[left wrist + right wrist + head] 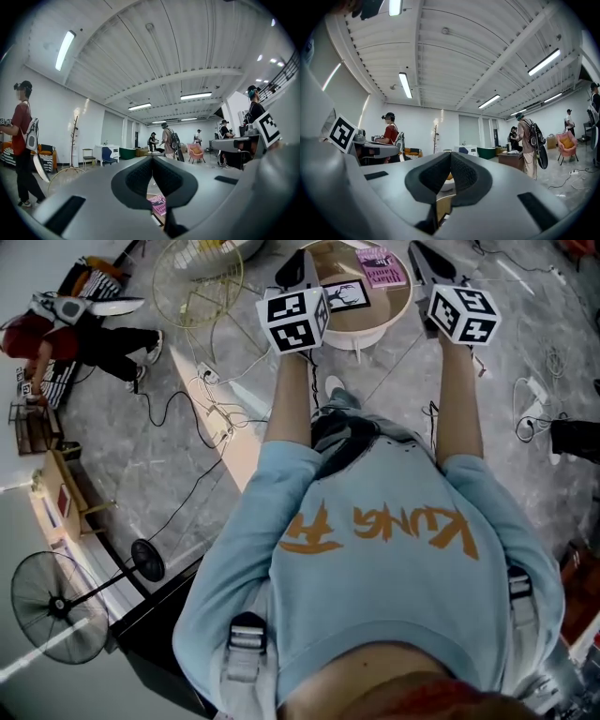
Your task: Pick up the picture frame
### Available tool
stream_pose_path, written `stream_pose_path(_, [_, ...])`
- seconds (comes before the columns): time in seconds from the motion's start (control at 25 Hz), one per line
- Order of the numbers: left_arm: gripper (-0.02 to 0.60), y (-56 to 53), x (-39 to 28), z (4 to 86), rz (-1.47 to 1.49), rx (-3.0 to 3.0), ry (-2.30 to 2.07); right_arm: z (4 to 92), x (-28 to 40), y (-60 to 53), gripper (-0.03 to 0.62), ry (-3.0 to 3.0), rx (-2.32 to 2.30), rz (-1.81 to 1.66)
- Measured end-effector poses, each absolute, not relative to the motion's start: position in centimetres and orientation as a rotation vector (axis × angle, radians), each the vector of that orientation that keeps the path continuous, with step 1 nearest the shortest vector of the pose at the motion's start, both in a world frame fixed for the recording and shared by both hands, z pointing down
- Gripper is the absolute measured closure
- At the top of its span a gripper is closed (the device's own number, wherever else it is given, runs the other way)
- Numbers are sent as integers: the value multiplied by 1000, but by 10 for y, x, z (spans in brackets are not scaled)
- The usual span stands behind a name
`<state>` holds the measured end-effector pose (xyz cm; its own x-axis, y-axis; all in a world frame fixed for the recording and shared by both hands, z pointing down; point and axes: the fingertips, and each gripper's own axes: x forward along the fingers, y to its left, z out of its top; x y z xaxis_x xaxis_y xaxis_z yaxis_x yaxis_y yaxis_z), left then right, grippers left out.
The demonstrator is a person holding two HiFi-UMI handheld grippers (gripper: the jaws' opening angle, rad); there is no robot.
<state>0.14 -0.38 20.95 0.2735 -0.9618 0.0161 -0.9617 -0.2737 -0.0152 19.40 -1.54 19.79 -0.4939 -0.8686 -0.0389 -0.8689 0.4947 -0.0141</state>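
Left tool [152, 164] and right tool [450, 159], both pressed together and empty, point level toward the bench [373, 334], apparently lining up an approach. The picture frame [345, 294] lies there untouched.

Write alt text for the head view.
A person in a light blue sweatshirt holds the shut, empty left tool and right tool out toward a round white-rimmed wooden table holding a black picture frame and a pink book.

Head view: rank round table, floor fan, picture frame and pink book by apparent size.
1. round table, even though the picture's top edge crops it
2. floor fan, close behind; it may sit nearer the camera, so treat this as unsure
3. pink book and picture frame: about alike, not ranked
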Motion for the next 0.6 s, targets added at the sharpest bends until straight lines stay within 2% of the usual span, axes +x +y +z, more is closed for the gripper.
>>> stream_pose_path(0.24, [561, -76, -21, 219, -62, -2559, 1905, 197, 169, -86, 595, 2683, -1574, -9])
stream_pose_path(0.6, [561, -189, -63, 275, -152, -2652, 2004, 243, 132, -193, 595, 2722, -1623, -125])
